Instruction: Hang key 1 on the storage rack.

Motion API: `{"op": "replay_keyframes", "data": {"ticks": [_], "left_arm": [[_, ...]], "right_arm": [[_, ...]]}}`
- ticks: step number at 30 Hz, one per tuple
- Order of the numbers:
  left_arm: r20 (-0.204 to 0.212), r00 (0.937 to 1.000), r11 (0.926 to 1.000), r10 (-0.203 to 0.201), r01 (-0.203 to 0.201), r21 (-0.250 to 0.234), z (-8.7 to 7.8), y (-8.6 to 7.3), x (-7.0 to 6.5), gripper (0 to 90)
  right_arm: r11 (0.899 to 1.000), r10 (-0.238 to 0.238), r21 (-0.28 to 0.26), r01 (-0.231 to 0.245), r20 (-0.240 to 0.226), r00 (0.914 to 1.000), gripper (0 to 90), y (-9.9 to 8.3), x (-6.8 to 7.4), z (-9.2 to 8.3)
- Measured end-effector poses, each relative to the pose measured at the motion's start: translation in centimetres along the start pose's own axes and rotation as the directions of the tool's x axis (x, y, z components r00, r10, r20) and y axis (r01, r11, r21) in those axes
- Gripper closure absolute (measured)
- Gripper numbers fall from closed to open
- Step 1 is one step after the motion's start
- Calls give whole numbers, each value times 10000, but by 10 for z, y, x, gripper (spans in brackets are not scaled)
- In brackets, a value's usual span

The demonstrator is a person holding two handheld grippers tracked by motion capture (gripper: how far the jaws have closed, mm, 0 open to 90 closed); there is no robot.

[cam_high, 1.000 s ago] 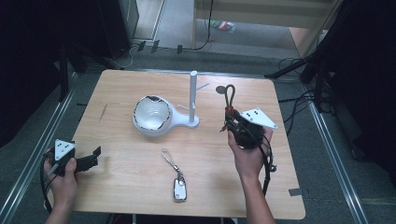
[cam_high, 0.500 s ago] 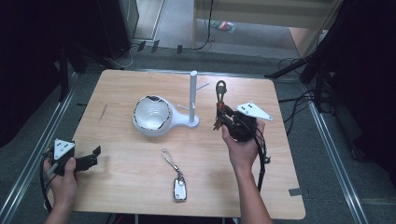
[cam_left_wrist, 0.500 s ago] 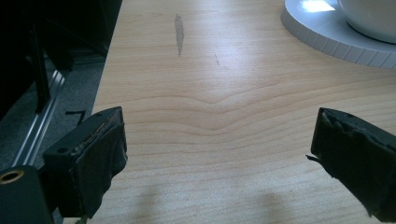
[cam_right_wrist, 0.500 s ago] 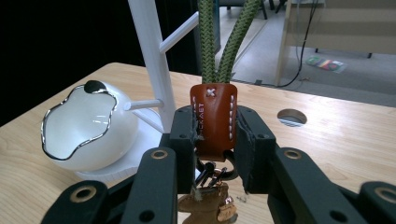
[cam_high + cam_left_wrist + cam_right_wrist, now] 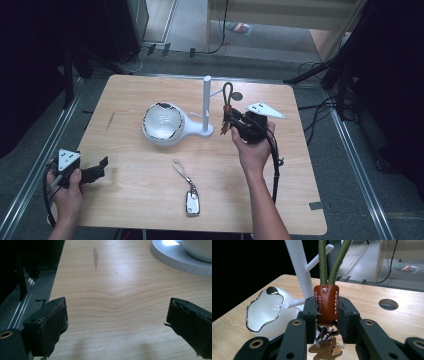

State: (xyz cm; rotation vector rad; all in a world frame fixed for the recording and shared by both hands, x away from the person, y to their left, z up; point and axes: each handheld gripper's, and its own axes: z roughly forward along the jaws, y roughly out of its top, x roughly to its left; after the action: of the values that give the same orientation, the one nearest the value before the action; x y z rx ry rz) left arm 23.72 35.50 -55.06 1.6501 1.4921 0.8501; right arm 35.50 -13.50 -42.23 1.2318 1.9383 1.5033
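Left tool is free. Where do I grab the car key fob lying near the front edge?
Grip the car key fob across its flat body, coming straight down with the open left tool. It lies flat, its thin strap trailing toward the white stand; the body is probably the firmer hold.

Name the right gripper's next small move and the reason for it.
Probably ease the right gripper toward the white stand: its jaws are shut on the keychain's leather tab, the green cord loop stands up beside the post, near its peg.
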Motion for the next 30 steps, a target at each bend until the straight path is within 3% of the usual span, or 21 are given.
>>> {"op": "replay_keyframes", "data": {"ticks": [17, 26, 30], "left_arm": [[1, 10000, 10000, 41, -41, 63, 1, 0, -1, 39], [7, 10000, 9999, 71, -71, 91, 1, 1, -1, 39], [12, 10000, 9999, 91, -91, 123, 1, 1, -1, 39]], "right_arm": [[9975, 601, 415, -577, -606, 9963, 702, -1, -5, 20], [9951, 788, 683, -713, -1141, 9903, 699, -2, -8, 26], [9946, 658, 868, -561, -1126, 9915, 695, -5, -7, 29]]}}
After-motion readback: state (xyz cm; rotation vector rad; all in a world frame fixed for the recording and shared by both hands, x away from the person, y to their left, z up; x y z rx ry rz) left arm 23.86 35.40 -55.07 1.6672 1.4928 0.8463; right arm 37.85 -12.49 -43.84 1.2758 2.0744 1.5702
